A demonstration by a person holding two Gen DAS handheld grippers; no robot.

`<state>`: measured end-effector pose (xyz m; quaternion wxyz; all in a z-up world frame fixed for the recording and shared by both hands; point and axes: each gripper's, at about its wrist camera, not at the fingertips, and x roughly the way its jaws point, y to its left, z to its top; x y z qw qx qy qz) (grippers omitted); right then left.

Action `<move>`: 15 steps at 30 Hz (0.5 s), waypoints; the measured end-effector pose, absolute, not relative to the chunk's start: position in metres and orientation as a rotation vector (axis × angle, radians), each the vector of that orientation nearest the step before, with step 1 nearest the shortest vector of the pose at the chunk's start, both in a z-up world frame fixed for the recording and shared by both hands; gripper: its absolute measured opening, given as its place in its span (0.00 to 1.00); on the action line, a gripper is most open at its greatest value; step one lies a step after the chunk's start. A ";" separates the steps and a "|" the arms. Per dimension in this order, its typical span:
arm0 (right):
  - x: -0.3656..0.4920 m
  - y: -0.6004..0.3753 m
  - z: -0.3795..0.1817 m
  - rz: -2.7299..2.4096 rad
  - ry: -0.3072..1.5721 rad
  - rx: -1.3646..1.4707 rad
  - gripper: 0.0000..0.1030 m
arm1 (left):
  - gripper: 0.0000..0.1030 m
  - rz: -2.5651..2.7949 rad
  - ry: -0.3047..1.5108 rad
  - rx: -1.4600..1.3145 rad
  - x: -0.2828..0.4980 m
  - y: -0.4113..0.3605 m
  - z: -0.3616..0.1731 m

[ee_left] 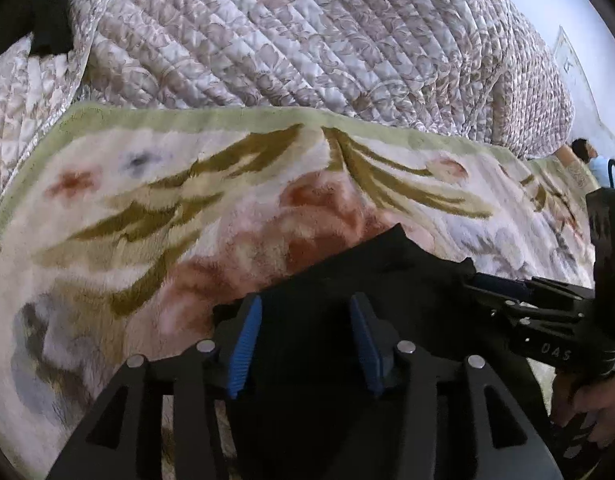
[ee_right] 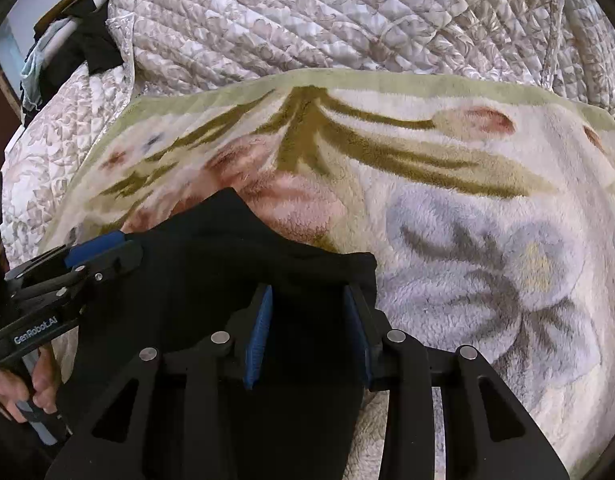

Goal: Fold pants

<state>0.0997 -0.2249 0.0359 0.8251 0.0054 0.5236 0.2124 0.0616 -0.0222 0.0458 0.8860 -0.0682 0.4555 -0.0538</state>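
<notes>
Fleecy blanket (ee_right: 467, 240) under soft, limp black pants (ee_right: 227, 280): both grippers (ee_left: 305, 340) (ee_right: 309, 332) half-open astride the 12 o'clock edge; pinch corners.

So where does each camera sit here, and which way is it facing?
Left wrist: on the left gripper, angled down along its blue pads at the black pants on a flowered blanket; the right gripper and a hand show at right.
Right wrist: on the right gripper, angled down at the pants' edge; the left gripper and its hand show at left.
Shared: pants, blanket, quilt behind.
</notes>
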 end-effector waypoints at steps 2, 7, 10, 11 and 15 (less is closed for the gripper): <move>0.099 -0.228 0.036 0.455 1.111 0.029 0.36 | 0.48 -0.102 0.935 -0.113 0.059 -0.026 0.048; 0.090 -0.232 0.043 0.469 1.095 0.047 0.36 | 0.49 -0.104 0.907 -0.099 0.046 -0.022 0.056; 0.077 -0.236 0.049 0.508 1.063 0.049 0.36 | 0.49 -0.094 0.889 -0.066 0.033 -0.020 0.059; 0.073 -0.237 0.050 0.515 1.057 0.043 0.36 | 0.49 -0.095 0.885 -0.061 0.029 -0.018 0.060; 0.061 -0.242 0.050 0.545 1.039 0.028 0.36 | 0.49 -0.097 0.892 -0.071 0.015 -0.007 0.058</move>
